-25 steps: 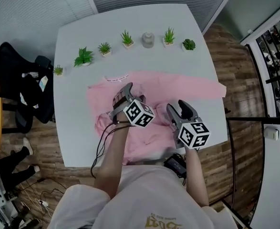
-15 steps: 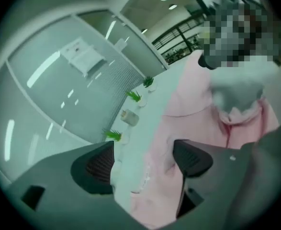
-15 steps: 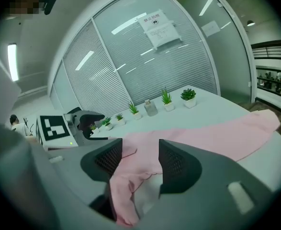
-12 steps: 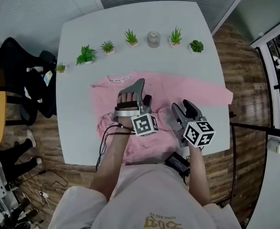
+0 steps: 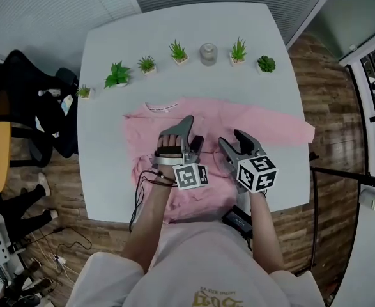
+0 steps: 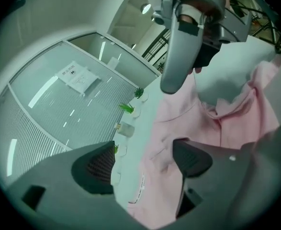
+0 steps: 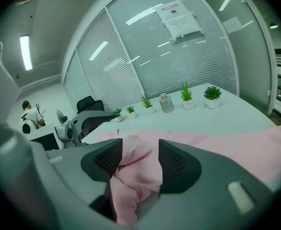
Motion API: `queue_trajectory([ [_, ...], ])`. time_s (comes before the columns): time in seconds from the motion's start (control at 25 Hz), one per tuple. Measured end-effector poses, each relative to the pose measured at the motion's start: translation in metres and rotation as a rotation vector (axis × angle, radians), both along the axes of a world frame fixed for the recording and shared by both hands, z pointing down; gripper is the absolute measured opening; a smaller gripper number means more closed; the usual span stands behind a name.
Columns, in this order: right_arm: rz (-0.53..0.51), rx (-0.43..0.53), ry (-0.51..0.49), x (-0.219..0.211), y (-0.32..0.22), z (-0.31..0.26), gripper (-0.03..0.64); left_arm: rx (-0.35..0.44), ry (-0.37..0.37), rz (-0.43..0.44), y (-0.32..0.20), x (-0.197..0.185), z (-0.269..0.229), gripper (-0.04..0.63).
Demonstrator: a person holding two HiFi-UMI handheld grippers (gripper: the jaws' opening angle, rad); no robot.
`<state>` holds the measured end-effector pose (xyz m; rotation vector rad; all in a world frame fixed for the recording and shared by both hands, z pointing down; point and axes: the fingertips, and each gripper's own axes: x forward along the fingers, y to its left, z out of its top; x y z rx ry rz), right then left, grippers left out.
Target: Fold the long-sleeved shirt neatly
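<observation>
Two grippers hang over the pink shirt (image 5: 264, 123), which lies half spread on the white table (image 5: 101, 171). The left gripper (image 5: 191, 130) has just been opening its jaws, now wide with nothing between them. The right gripper (image 5: 233, 139) pinches a bunched fold. I think a fold is in progress; next, the right one should carry its cloth across and lay it flat.

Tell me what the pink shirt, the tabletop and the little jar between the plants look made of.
Pink shirt: soft knit fabric, probably cotton jersey; matte, bunching into loose folds.
Tabletop: likely white laminate or painted board; smooth, even, no grain.
Jar: perhaps frosted glass or plastic; greyish, translucent-looking, too small to settle.
</observation>
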<state>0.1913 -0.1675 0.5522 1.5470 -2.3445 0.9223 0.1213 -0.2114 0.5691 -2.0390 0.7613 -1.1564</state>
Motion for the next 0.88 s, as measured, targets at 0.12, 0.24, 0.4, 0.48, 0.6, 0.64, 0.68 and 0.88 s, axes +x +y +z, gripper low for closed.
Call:
queue_trajectory([
  [0.12, -0.108, -0.001, -0.001, -0.034, -0.023, 0.002, 0.232, -0.016, 0.010, -0.014, 0.000, -0.003, 0.004, 0.386],
  [0.24, -0.210, -0.053, 0.033, -0.058, -0.036, 0.017, 0.247, -0.057, 0.046, -0.017, 0.001, -0.003, 0.010, 0.388],
  [0.4, -0.287, -0.113, 0.100, -0.070, -0.054, 0.036, 0.272, -0.147, 0.108, -0.031, 0.000, -0.006, 0.018, 0.390],
  [0.48, -0.321, -0.128, 0.159, -0.073, -0.062, 0.045, 0.272, -0.173, 0.112, -0.030, 0.000, -0.007, 0.022, 0.390],
  [0.6, -0.392, -0.136, 0.277, -0.081, -0.067, 0.056, 0.231, -0.213, 0.119, -0.035, 0.001, -0.008, 0.027, 0.388],
  [0.64, -0.418, -0.134, 0.319, -0.084, -0.068, 0.059, 0.225, -0.227, 0.124, -0.038, 0.001, -0.008, 0.028, 0.387],
  [0.68, -0.445, -0.132, 0.355, -0.088, -0.068, 0.061, 0.222, -0.239, 0.128, -0.041, 0.001, -0.008, 0.030, 0.385],
  [0.88, -0.563, -0.129, 0.510, -0.104, -0.073, 0.074, 0.186, -0.275, 0.154, -0.071, -0.002, -0.011, 0.034, 0.380],
])
